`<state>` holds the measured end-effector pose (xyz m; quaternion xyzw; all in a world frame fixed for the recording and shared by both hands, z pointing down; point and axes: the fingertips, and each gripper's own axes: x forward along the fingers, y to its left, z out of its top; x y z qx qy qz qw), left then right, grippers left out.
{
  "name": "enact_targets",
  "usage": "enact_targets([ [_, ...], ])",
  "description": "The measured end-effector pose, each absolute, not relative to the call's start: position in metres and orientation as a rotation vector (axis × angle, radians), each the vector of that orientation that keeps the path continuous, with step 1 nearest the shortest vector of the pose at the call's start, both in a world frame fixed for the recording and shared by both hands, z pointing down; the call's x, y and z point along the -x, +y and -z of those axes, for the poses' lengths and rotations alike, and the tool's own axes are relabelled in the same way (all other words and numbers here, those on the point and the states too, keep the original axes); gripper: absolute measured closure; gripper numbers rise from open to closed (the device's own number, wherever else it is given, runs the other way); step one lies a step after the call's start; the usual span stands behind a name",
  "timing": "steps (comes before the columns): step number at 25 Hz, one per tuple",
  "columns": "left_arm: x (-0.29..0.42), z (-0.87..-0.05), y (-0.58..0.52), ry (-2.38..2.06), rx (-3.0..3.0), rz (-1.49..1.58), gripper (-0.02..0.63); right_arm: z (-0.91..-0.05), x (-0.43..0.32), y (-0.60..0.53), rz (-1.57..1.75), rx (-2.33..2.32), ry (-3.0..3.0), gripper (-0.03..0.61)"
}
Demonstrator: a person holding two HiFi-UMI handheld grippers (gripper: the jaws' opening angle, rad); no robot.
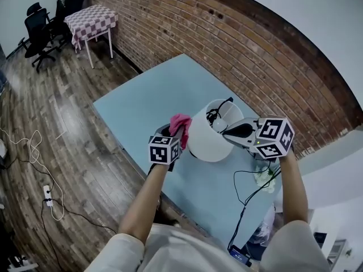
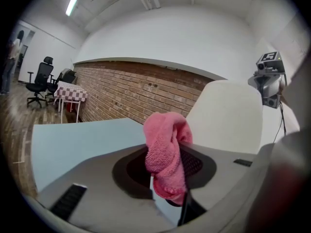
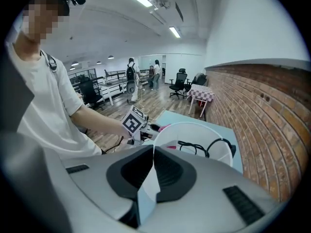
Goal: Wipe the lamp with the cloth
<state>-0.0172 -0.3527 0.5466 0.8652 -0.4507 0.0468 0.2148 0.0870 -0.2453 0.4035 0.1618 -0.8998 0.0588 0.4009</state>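
The lamp (image 1: 205, 139) stands near the middle of the pale blue table (image 1: 142, 103), its white shade open at the top with black wiring (image 1: 215, 115) showing inside. The left gripper (image 1: 177, 135) has its 2 jaws clamped on the pink cloth (image 1: 181, 123), which bunches up above the fingertips in the left gripper view. It is held at the upper left side of the shade, either touching it or just beside it; no view settles which. The right gripper (image 1: 228, 132) reaches in from the other side, and in the right gripper view its jaws sit nearly together with a thin pale strip pinched between them, which I read as the shade's rim. So 1 tool appears to steady the lamp while the other brings the cloth to it. As for progress, the setup is done: cloth picked up, lamp braced, cloth at the surface. The shade looks evenly white, with no visible mark to show which parts have been wiped, so I judge the wiping to be early or under way rather than finished. The far side of the shade, and whatever base lies beneath it — hidden here — probably remain to be covered.
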Motion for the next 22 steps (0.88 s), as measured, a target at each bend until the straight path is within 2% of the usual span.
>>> enact_targets([
  [11,0.032,-0.501,-0.349,-1.274,-2.485,-0.03,0.472,-0.392,-0.097,-0.248,0.083,-0.462,-2.316,0.538],
  [19,0.02,-0.433,-0.29,-1.248,-2.586,0.079,0.472,-0.398,-0.13,-0.24,0.196,-0.345,-2.167,0.448],
  [22,-0.001,-0.418,-0.265,-1.206,-2.637,0.07,0.472,-0.405,-0.135,-0.244,0.26,-0.286,-2.103,0.442],
])
